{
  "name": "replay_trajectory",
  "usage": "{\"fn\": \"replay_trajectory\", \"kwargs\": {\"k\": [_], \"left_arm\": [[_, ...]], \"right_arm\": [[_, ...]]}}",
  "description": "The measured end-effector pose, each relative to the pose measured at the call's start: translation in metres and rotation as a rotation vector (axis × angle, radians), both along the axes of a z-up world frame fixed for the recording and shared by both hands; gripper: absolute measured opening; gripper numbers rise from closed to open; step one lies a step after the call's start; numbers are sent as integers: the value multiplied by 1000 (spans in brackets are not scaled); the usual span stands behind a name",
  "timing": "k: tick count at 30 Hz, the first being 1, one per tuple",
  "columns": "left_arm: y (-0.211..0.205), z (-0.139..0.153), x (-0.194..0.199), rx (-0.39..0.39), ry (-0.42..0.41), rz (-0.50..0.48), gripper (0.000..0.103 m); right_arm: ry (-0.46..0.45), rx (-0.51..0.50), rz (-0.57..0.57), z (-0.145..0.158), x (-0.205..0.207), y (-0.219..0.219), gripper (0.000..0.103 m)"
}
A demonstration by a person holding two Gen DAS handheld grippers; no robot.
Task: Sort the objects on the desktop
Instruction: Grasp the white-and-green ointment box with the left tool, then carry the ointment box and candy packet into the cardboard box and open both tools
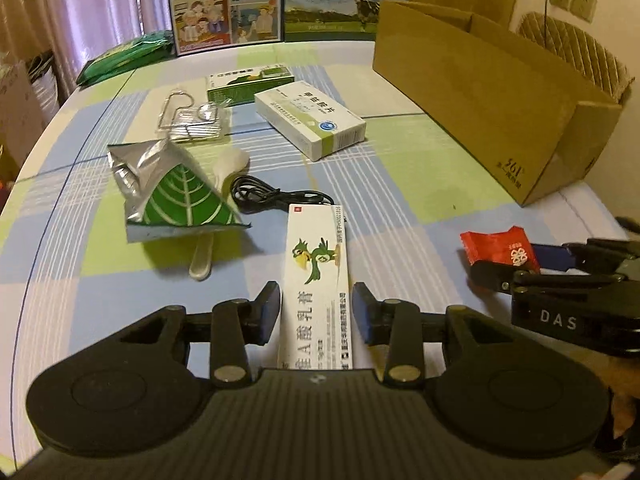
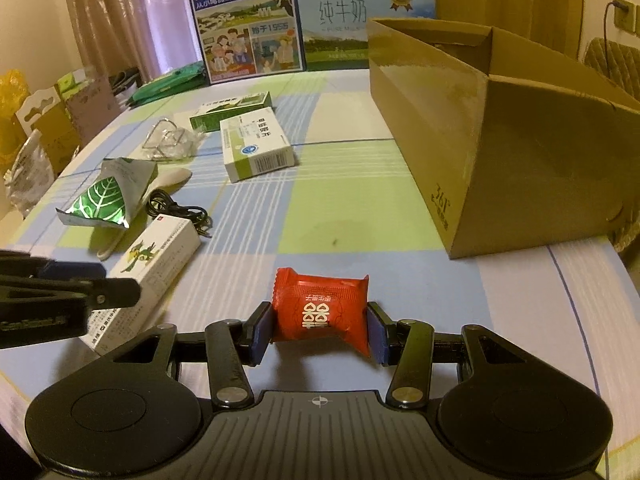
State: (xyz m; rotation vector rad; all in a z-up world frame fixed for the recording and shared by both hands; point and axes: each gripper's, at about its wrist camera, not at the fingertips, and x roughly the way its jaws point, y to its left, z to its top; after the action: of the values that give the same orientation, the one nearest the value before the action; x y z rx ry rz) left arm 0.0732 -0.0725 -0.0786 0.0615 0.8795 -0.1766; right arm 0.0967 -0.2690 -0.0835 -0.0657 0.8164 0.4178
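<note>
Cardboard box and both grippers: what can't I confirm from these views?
- cardboard box contents: its near wall hides the inside in both views.
- white spoon: its middle lies under the green foil pouch.
- left gripper straddles the ointment box; pad contact unclear.

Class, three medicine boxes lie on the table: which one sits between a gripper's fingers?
The long white box with the green parrot, straddled by the left gripper; the other two lie farther back.
</note>
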Motion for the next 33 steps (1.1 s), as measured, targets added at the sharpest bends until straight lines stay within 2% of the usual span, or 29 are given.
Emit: {"fn": "replay_trajectory", "kwargs": {"k": [4, 10, 18, 23, 33], "left_arm": [[-4, -9, 7, 33, 7, -16, 38], [-4, -18, 9, 36, 29, -20, 38], [-4, -19, 8, 35, 30, -25, 33], [-3, -17, 6, 37, 30, -22, 33], [3, 3, -6, 5, -1, 0, 33]], "right_arm": [[-3, -9, 5, -5, 1, 1, 48], [-19, -40, 22, -8, 0, 9, 56], [-43, -96, 34, -10, -1, 20, 57], [-59, -113, 46, -8, -2, 23, 45], [-95, -88, 34, 12, -9, 16, 42]]}}
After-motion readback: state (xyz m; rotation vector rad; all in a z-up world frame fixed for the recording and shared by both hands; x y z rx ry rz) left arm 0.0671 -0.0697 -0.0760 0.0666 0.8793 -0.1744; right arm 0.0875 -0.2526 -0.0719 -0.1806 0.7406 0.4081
